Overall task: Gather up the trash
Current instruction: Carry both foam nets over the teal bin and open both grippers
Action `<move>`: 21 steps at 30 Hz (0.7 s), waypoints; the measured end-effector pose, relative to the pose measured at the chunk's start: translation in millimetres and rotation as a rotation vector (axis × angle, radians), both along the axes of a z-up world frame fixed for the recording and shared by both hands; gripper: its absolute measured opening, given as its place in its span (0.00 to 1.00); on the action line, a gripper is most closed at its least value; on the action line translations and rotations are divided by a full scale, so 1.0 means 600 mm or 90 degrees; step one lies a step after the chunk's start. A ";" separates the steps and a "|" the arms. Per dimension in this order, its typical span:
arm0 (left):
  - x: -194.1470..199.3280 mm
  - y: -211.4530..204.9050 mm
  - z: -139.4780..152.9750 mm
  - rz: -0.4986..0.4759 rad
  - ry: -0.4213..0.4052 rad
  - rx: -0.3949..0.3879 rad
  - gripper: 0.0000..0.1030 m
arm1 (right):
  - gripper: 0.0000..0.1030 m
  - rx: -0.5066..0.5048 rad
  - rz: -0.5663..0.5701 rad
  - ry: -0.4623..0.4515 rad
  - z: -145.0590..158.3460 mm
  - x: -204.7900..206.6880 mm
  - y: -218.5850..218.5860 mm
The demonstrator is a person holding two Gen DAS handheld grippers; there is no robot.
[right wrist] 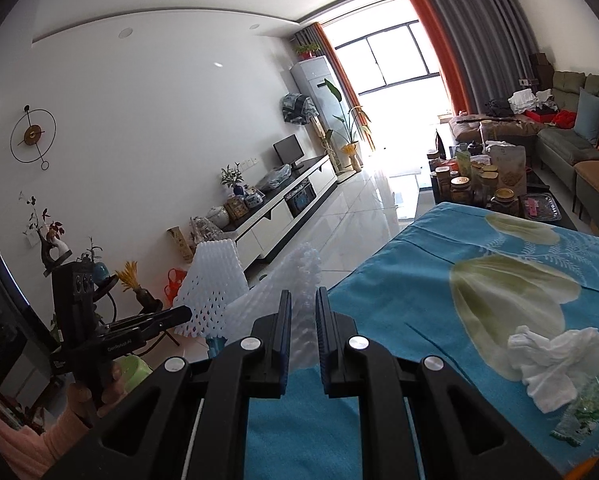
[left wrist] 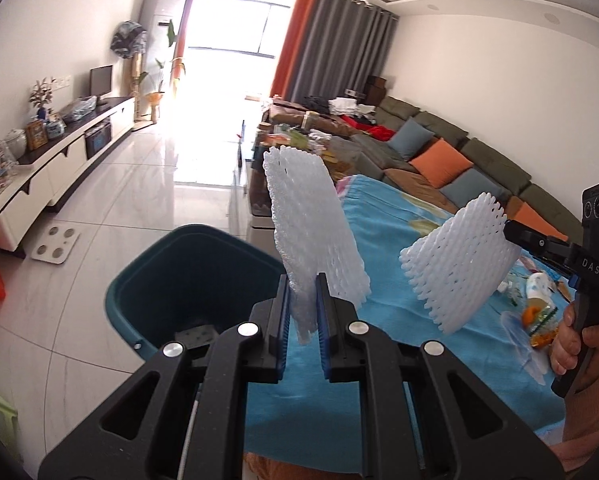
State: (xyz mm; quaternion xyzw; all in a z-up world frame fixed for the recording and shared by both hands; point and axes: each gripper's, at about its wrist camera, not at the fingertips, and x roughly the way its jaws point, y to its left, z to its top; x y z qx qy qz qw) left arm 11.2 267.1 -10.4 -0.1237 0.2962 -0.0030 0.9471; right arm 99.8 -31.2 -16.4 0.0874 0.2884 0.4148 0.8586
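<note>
Beside the teal bin [left wrist: 171,280], the left gripper [left wrist: 303,292] pinches one foam net [left wrist: 311,220]; the right gripper [right wrist: 303,312] pinches another foam net [right wrist: 283,300] over the blue tablecloth [right wrist: 439,280].

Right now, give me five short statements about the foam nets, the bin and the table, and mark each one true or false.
1. Each gripper holds a white foam net. True: the left gripper jaws are shut on the left foam net, and the right gripper jaws on the right foam net.
2. The teal bin stands on the floor beside the table. True.
3. The bin is overflowing with trash. False: it looks nearly empty.
4. The tablecloth is plain red. False: it is blue with a pale leaf pattern.
5. No trash is left on the table. False: crumpled white tissue and a green wrapper lie there.
</note>
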 end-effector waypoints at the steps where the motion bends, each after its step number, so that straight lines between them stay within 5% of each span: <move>1: -0.001 0.010 -0.002 0.011 0.003 0.005 0.12 | 0.10 0.000 0.004 0.004 -0.001 0.006 0.011; 21: 0.021 0.120 -0.069 0.118 0.080 0.013 0.12 | 0.11 -0.044 0.041 0.043 -0.040 0.095 0.182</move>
